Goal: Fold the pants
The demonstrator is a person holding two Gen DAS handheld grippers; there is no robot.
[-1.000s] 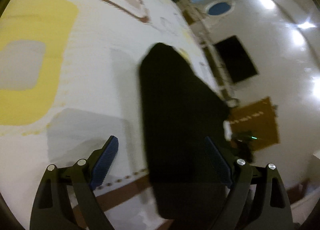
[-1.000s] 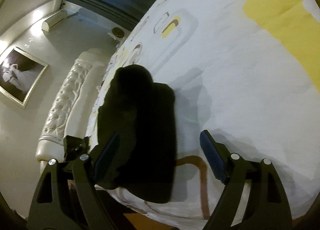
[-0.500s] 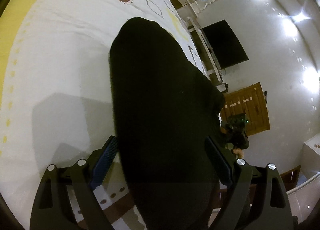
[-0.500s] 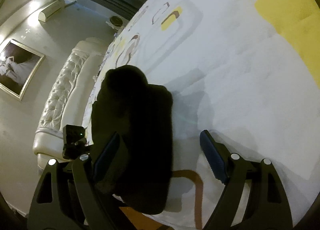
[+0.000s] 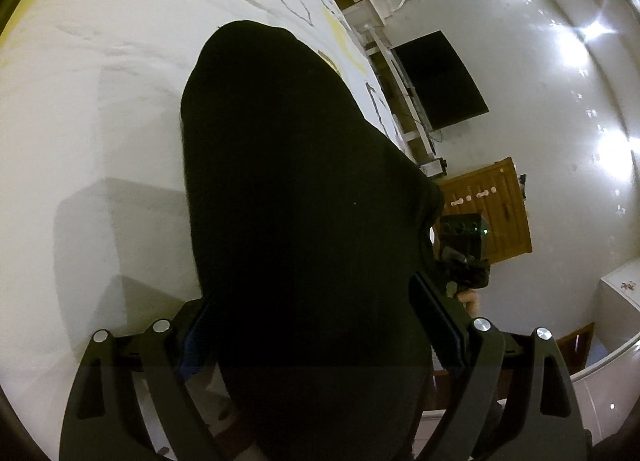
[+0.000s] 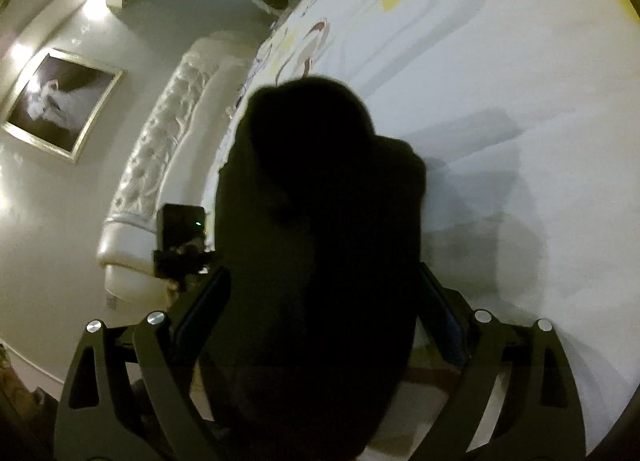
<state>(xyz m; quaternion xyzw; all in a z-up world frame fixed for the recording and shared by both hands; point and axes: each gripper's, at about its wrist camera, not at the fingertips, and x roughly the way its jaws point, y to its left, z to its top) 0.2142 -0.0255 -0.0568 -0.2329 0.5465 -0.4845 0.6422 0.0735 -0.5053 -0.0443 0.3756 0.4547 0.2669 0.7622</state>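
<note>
Black pants lie folded in a long dark bundle on the white patterned bedspread. My left gripper is open, and its blue-padded fingers straddle the near end of the bundle. In the right wrist view the same pants fill the middle, with a rounded lump at the far end. My right gripper is open too, with its jaws either side of the cloth. Each view shows the other gripper's black body beside the pants.
The bed edge runs close beneath both grippers. A white tufted sofa and a framed picture are left of the bed. A black TV and a wooden cabinet stand on the other side.
Both grippers have moved forward onto the pants, which now fill the space between the open jaws. Neither gripper has closed.
</note>
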